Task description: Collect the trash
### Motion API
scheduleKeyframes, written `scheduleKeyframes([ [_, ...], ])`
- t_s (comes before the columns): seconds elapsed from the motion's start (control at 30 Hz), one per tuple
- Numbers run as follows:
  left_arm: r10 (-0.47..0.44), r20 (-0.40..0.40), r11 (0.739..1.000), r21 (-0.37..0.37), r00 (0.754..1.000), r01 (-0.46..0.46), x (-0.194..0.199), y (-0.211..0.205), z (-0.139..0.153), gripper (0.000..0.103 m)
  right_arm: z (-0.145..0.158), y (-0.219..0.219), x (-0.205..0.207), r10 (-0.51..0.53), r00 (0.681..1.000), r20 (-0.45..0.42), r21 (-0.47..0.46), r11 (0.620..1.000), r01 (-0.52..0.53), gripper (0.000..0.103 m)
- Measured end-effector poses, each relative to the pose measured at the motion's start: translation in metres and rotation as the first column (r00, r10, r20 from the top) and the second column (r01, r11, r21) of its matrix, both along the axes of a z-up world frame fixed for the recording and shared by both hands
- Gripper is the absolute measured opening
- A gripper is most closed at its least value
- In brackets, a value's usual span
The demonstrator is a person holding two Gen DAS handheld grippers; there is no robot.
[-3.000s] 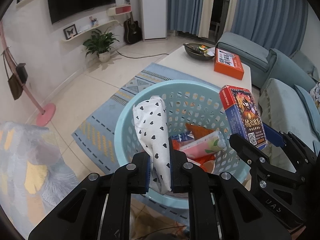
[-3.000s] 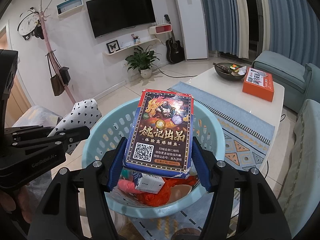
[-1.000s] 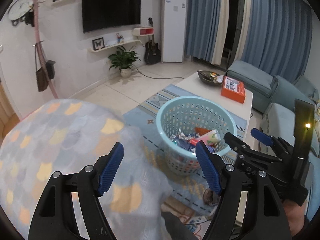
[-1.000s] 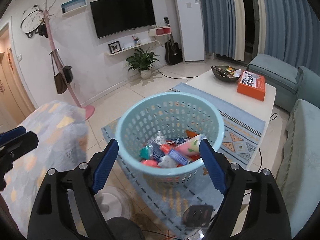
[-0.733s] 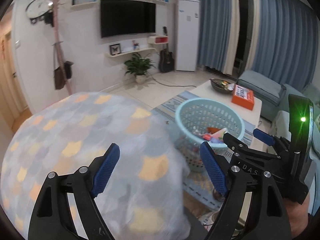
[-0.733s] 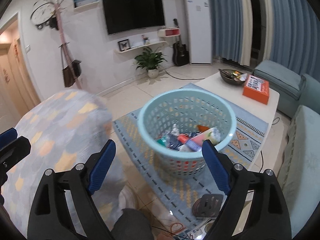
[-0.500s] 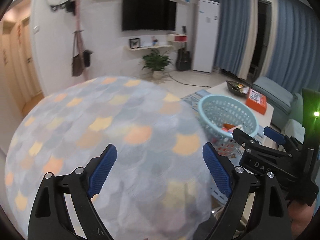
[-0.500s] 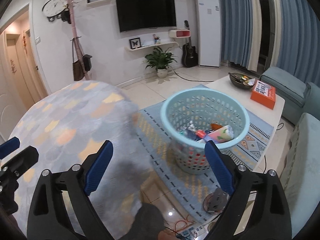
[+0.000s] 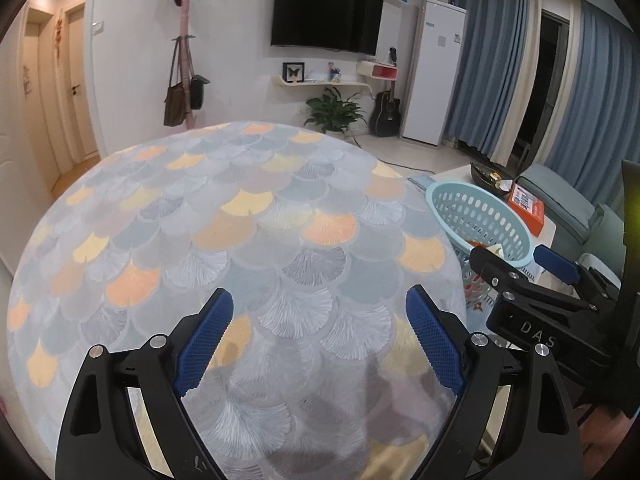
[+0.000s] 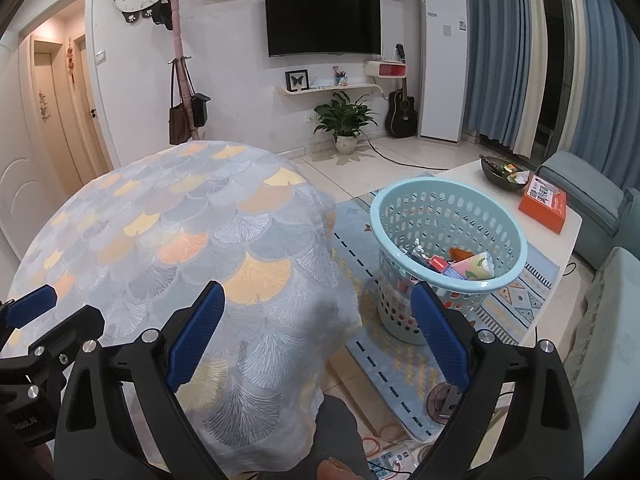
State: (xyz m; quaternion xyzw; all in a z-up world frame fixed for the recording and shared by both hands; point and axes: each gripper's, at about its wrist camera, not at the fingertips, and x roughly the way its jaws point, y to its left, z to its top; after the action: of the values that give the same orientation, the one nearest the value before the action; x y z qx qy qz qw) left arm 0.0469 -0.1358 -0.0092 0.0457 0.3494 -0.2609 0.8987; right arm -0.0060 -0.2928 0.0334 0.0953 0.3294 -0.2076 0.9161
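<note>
both jaws wide, nothing held: left gripper (image 9: 316, 344), right gripper (image 10: 318, 336) over the scallop-print tablecloth (image 9: 240, 240). trash sits in the blue basket (image 10: 448, 216) beside the table's right edge. looks between pickups; next needs locating more trash.

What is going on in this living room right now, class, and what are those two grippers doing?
A person holds a gripper in each hand, collecting trash. Both the left gripper and the right gripper are open and hold nothing; they hover over a round table with a scale-patterned cloth. The light blue basket stands on the rug beside the table, with wrappers and cartons lying in it. No trash shows on the cloth.
</note>
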Motion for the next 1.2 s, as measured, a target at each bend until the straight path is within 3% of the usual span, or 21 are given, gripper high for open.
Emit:
scheduleKeyframes([
  [0.77,0.076,-0.034,0.996,-0.047,0.996,-0.078,0.006,0.017,-0.004,0.088,-0.007,0.003,0.004,0.021,1.0,-0.015,0.002,1.0,-0.021,0.09],
  [1.03,0.137,-0.003,0.989,-0.051,0.991,-0.137,0.007,0.022,0.0,0.094,-0.007,0.003,0.004,0.028,0.999,-0.016,0.003,1.0,-0.028,0.09],
  [1.2,0.184,0.051,0.983,-0.015,0.982,-0.183,0.007,0.025,0.005,0.095,-0.007,0.003,0.003,0.033,0.999,-0.018,0.004,0.999,-0.033,0.09],
])
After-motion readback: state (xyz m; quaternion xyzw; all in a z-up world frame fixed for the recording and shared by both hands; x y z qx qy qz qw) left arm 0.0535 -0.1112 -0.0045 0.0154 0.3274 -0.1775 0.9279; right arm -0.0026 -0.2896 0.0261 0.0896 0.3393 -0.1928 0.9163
